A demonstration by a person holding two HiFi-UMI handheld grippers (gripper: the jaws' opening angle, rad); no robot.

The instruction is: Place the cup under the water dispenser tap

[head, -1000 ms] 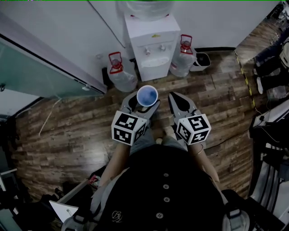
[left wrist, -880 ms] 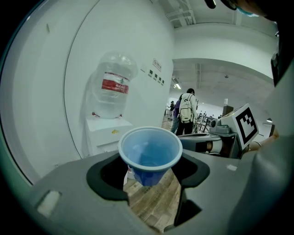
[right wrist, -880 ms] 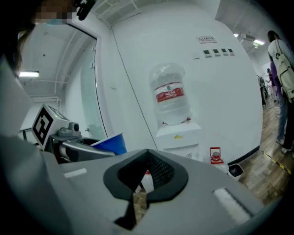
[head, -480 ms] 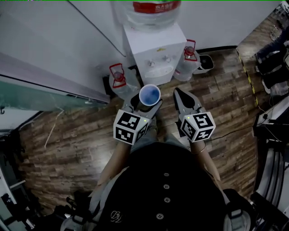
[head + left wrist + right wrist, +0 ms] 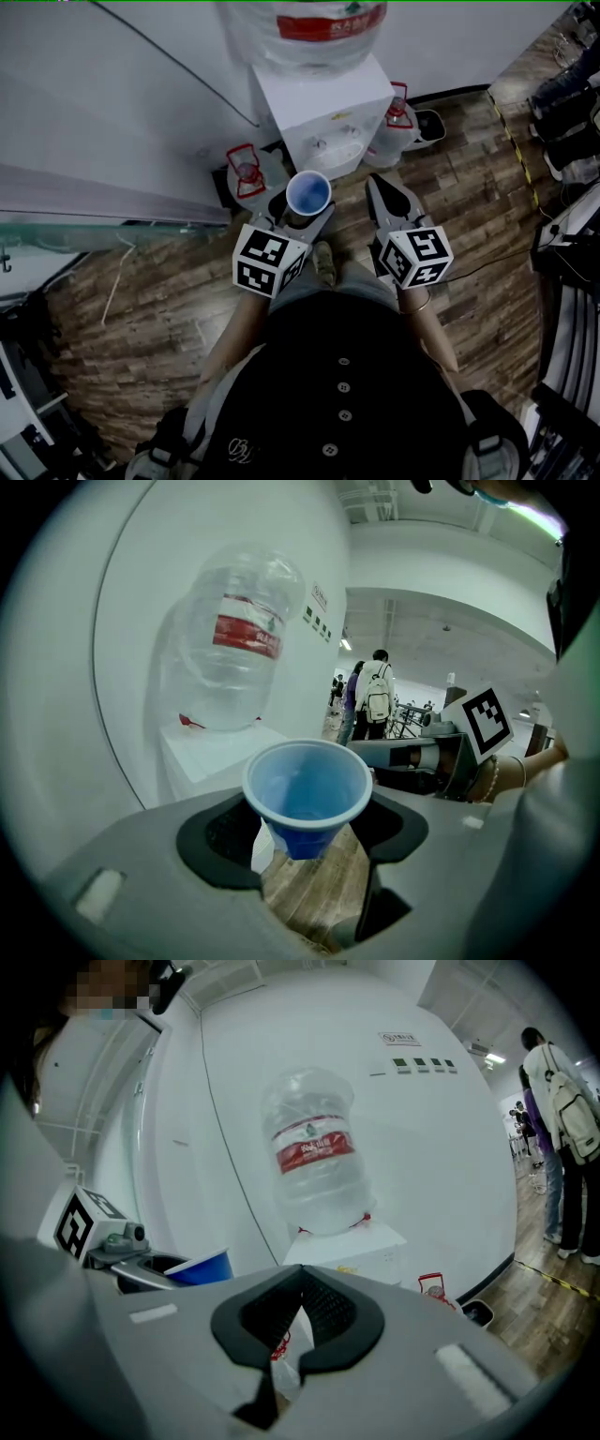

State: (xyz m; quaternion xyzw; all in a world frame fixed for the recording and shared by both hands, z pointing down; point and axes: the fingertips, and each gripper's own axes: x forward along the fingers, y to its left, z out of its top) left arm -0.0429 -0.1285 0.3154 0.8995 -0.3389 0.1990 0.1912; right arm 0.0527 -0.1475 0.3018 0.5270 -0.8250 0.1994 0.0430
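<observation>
A blue plastic cup stands upright and empty between the jaws of my left gripper, which is shut on its lower body. The white water dispenser stands just ahead against the wall, its taps on the front panel a short way beyond the cup. A large clear bottle with a red label sits upside down on top. My right gripper is level with the left one, to the right of the cup, shut and holding nothing.
Two spare water bottles with red handles flank the dispenser on the wooden floor. A small dark bin sits right of it. White wall behind. People stand far off down the hall.
Both grippers and the cup have moved forward towards the dispenser, which now sits larger and closer in the head view. The hold on the cup is unchanged.
</observation>
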